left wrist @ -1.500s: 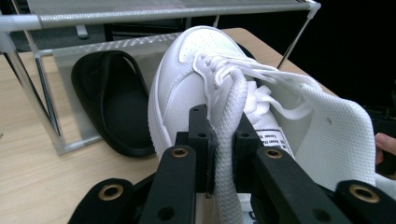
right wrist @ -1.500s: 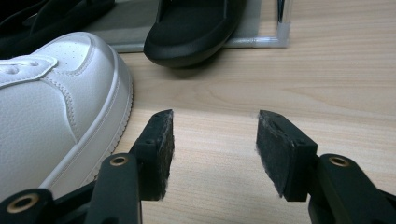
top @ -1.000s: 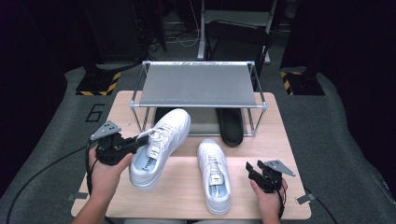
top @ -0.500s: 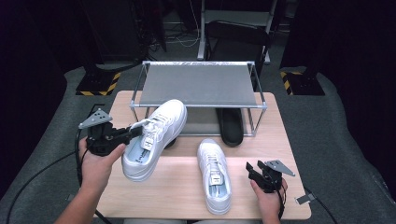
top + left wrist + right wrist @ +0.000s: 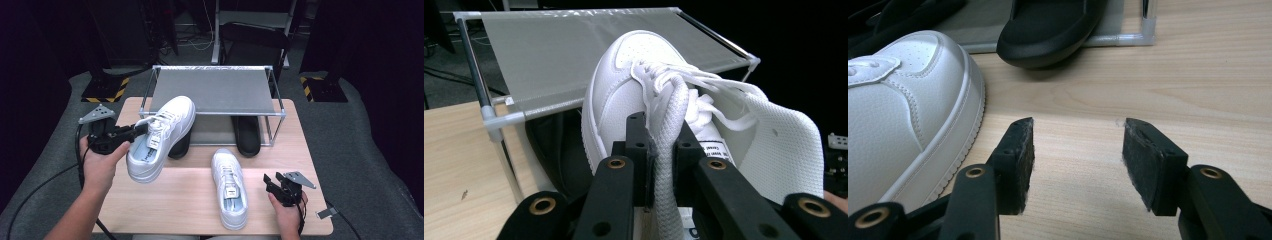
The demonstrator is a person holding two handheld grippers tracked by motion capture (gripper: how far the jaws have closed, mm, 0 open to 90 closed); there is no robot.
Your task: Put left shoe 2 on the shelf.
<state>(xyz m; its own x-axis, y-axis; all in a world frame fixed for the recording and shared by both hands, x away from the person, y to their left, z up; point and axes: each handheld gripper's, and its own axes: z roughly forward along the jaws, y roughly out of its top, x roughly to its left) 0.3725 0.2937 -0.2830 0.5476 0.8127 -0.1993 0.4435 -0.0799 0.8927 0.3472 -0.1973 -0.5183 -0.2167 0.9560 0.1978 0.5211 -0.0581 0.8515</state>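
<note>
Left gripper view, left gripper point(image 5: 663, 150) clamping white sneaker's tongue point(image 5: 669, 150), lifted.

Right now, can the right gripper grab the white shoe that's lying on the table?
Probably yes. The right gripper is open and empty, right beside the white shoe on the table, with bare wooden table between them and nothing in the way.

You're working in a lab-style recording bay, not a home. Around your pale wood tabletop point(image 5: 200, 200): grey carpet and near-black surroundings. Behind it, left and right, stand bases marked with yellow-black hazard tape point(image 5: 106, 89); straight behind, metal stand legs point(image 5: 216, 30) with loose cables point(image 5: 197, 45) on the floor.
</note>
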